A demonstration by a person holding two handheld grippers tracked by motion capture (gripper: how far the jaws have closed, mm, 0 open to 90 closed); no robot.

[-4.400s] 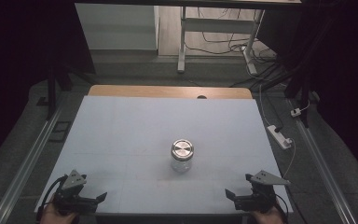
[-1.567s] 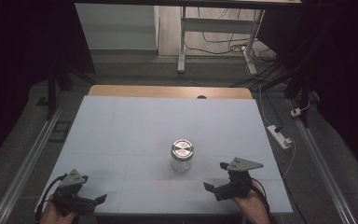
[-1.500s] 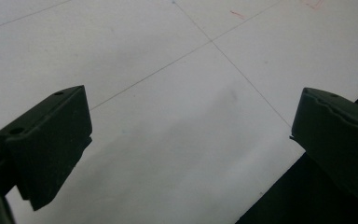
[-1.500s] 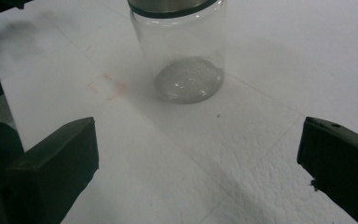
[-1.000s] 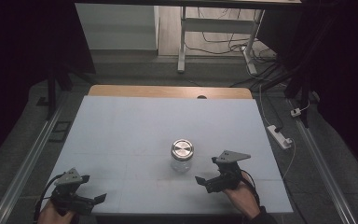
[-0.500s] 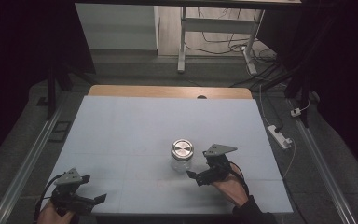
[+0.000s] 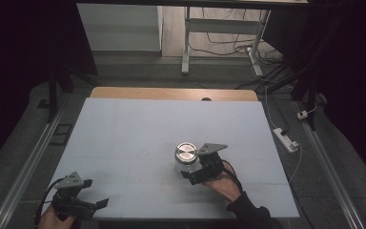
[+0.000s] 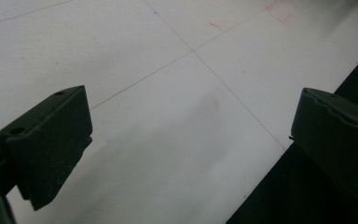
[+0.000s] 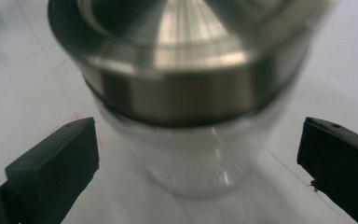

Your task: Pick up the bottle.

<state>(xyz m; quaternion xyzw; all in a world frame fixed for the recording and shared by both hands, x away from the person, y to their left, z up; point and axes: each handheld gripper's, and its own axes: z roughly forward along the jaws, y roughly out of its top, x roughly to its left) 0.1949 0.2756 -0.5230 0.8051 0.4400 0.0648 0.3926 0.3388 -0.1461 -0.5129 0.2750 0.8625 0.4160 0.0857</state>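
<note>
A clear glass jar with a metal lid stands upright on the pale table, a little toward five o'clock from the middle of the tabletop in the high view; the right gripper sits just beside it, at the jar's four o'clock, with the person's right hand behind it toward five o'clock. In the right gripper view the jar rises large at twelve o'clock between the two black jaws, its lid ringed by a brushed band and its glass body blurred beneath; the jaws stand spread wide, one at eight o'clock and one at four o'clock of that view, with a gap showing between each and the glass, so they flank the jar without touching it.

The left gripper lies low near the table's near left corner, at about seven o'clock of the high view, well apart from the jar; the left hand holds it at the bottom edge. In the left gripper view its jaws are spread wide with bare table between them, crossed by thin lines; the dark table edge runs past at five o'clock.
</note>
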